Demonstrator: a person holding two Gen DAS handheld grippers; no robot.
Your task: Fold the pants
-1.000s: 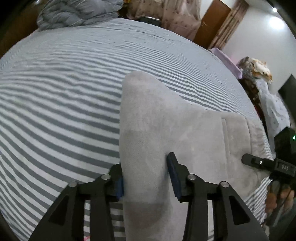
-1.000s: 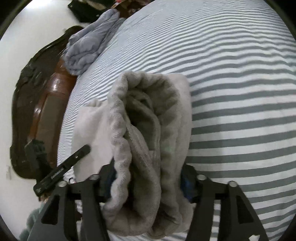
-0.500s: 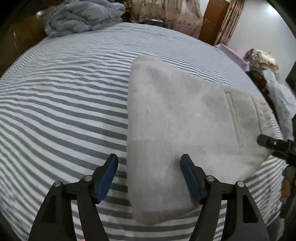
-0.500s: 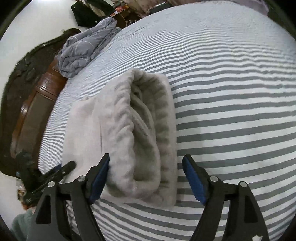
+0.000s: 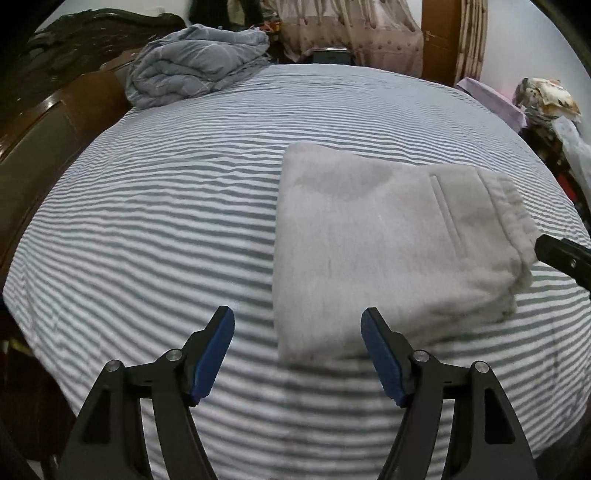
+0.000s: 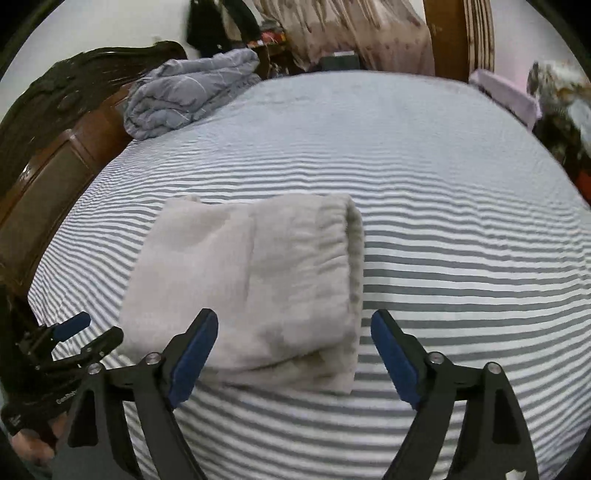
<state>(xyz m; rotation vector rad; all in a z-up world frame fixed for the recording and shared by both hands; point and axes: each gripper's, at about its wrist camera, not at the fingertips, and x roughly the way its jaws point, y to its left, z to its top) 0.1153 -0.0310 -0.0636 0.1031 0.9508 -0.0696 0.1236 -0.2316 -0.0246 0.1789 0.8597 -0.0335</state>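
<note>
The light grey fleece pants lie folded into a flat thick rectangle on the striped bed. In the right wrist view the pants show their elastic waistband on the right side. My left gripper is open and empty, above the bed just in front of the pants' near edge. My right gripper is open and empty, raised over the near edge of the fold. The left gripper also shows at the lower left of the right wrist view. A tip of the right gripper shows at the right edge of the left wrist view.
A bundled blue-grey quilt lies at the far left corner of the bed by the dark wooden headboard. A curtain and wooden door stand beyond. A purple-covered surface and clutter are at the far right.
Both grippers opened, let go of the pants and pulled back and up. The folded pants now lie free on the bed.
</note>
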